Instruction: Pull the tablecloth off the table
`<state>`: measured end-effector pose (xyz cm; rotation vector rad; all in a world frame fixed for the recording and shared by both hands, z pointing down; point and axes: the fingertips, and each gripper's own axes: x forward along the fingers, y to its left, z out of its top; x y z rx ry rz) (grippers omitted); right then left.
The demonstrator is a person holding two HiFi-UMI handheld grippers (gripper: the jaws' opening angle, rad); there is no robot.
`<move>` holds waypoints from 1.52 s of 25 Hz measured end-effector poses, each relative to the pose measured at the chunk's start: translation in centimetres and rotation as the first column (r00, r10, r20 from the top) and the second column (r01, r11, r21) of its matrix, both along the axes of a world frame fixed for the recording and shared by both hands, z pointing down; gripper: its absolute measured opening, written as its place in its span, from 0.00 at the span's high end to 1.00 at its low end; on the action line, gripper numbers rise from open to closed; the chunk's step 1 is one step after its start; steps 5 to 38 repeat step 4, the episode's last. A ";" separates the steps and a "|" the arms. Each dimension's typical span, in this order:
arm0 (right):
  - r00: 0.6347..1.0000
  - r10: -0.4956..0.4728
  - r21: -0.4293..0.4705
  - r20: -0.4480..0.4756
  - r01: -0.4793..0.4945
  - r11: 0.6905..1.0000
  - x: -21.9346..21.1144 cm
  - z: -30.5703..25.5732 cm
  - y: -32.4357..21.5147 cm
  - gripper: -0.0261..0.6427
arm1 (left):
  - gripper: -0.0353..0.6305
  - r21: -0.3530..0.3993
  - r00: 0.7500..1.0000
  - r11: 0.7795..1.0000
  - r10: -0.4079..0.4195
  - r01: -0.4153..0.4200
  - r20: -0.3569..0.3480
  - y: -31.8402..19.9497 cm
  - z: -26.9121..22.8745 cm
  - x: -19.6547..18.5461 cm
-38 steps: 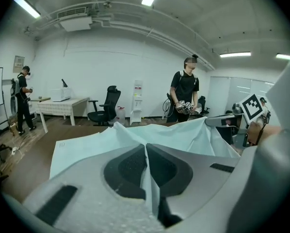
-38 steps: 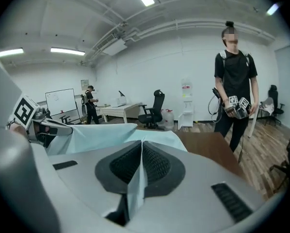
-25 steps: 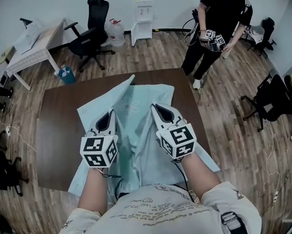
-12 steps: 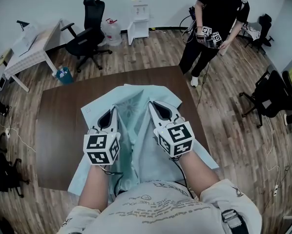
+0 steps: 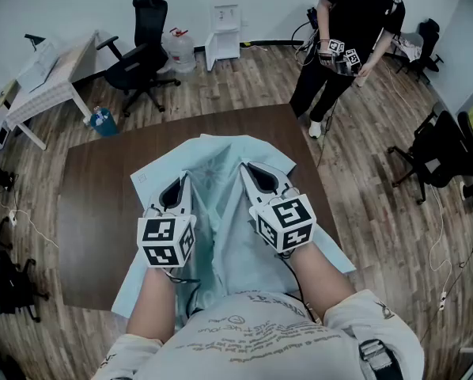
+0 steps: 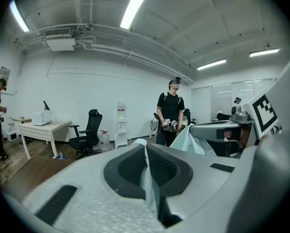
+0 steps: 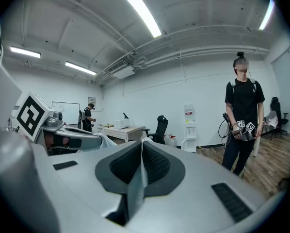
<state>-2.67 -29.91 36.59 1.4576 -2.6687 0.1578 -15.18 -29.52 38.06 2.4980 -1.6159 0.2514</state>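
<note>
clamping a fold of the pale teal tablecloth (image 5: 221, 165) each, the left gripper (image 5: 179, 188) and the right gripper (image 5: 252, 174) are both clenched, with the fabric squeezed thin between their dark ribbed pads. the cloth lies bunched and rumpled over the middle of the dark brown table (image 5: 94, 204). its far edge is crumpled short of the table's far side, and its near part reaches the near edge by the wearer's body. another person in black (image 5: 351, 38) stands past the far right corner.
</note>
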 end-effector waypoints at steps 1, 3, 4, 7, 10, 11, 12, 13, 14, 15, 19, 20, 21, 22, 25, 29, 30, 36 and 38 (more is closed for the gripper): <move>1.000 0.000 -0.002 0.002 0.000 1.000 0.0 0.0 0.0 0.93 | 0.94 -0.001 1.000 1.000 0.001 -0.001 0.000 0.0 0.0 0.0; 1.000 -0.001 -0.007 0.004 0.001 1.000 0.1 0.1 0.0 0.93 | 0.94 -0.002 1.000 1.000 0.004 -0.004 -0.001 0.0 0.0 0.1; 1.000 -0.001 -0.008 0.005 0.001 1.000 0.1 0.1 -0.1 0.93 | 0.94 -0.003 1.000 1.000 0.005 -0.005 -0.001 0.0 0.1 0.1; 1.000 -0.001 -0.008 0.005 0.001 1.000 0.1 0.1 -0.1 0.93 | 0.94 -0.003 1.000 1.000 0.005 -0.005 -0.001 0.0 0.1 0.1; 1.000 -0.001 -0.008 0.005 0.001 1.000 0.1 0.1 -0.1 0.93 | 0.94 -0.003 1.000 1.000 0.005 -0.005 -0.001 0.0 0.1 0.1; 1.000 -0.001 -0.008 0.005 0.001 1.000 0.1 0.1 -0.1 0.93 | 0.94 -0.003 1.000 1.000 0.005 -0.005 -0.001 0.0 0.1 0.1; 1.000 -0.001 -0.008 0.005 0.001 1.000 0.1 0.1 -0.1 0.93 | 0.94 -0.003 1.000 1.000 0.005 -0.005 -0.001 0.0 0.1 0.1; 1.000 -0.001 -0.008 0.005 0.001 1.000 0.1 0.1 -0.1 0.93 | 0.94 -0.003 1.000 1.000 0.005 -0.005 -0.001 0.0 0.1 0.1; 1.000 -0.001 -0.008 0.005 0.001 1.000 0.1 0.1 -0.1 0.93 | 0.94 -0.003 1.000 1.000 0.005 -0.005 -0.001 0.0 0.1 0.1; 1.000 -0.001 -0.008 0.005 0.001 1.000 0.1 0.1 -0.1 0.93 | 0.94 -0.003 1.000 1.000 0.005 -0.005 -0.001 0.0 0.1 0.1; 1.000 -0.001 -0.008 0.005 0.001 1.000 0.1 0.1 -0.1 0.93 | 0.94 -0.003 1.000 1.000 0.005 -0.005 -0.001 0.0 0.1 0.1; 1.000 -0.001 -0.008 0.005 0.001 1.000 0.1 0.1 -0.1 0.93 | 0.94 -0.003 1.000 1.000 0.005 -0.005 -0.001 0.0 0.1 0.1; 1.000 -0.001 -0.008 0.005 0.001 1.000 0.1 0.1 -0.1 0.93 | 0.94 -0.003 1.000 1.000 0.005 -0.005 -0.001 0.0 0.1 0.1; 1.000 -0.001 -0.008 0.005 0.001 1.000 0.1 0.1 -0.1 0.93 | 0.94 -0.003 1.000 1.000 0.005 -0.005 -0.001 0.0 0.1 0.1; 1.000 -0.001 -0.008 0.005 0.001 1.000 0.1 0.1 -0.1 0.93 | 0.94 -0.003 1.000 1.000 0.005 -0.005 -0.001 0.0 0.1 0.1; 1.000 -0.001 -0.008 0.005 0.001 1.000 0.1 0.1 -0.1 0.93 | 0.94 -0.003 1.000 1.000 0.005 -0.005 -0.001 0.0 0.1 0.1; 1.000 -0.001 -0.008 0.005 0.001 1.000 0.1 0.1 -0.1 0.93 | 0.94 -0.003 1.000 1.000 0.005 -0.005 -0.001 0.0 0.1 0.1; 1.000 -0.001 -0.008 0.005 0.001 1.000 0.1 0.1 -0.1 0.93 | 0.94 -0.003 1.000 1.000 0.005 -0.005 -0.001 0.0 0.1 0.1; 1.000 -0.001 -0.008 0.005 0.001 1.000 0.1 0.1 -0.1 0.93 | 0.94 -0.003 1.000 1.000 0.005 -0.005 -0.001 0.0 0.1 0.1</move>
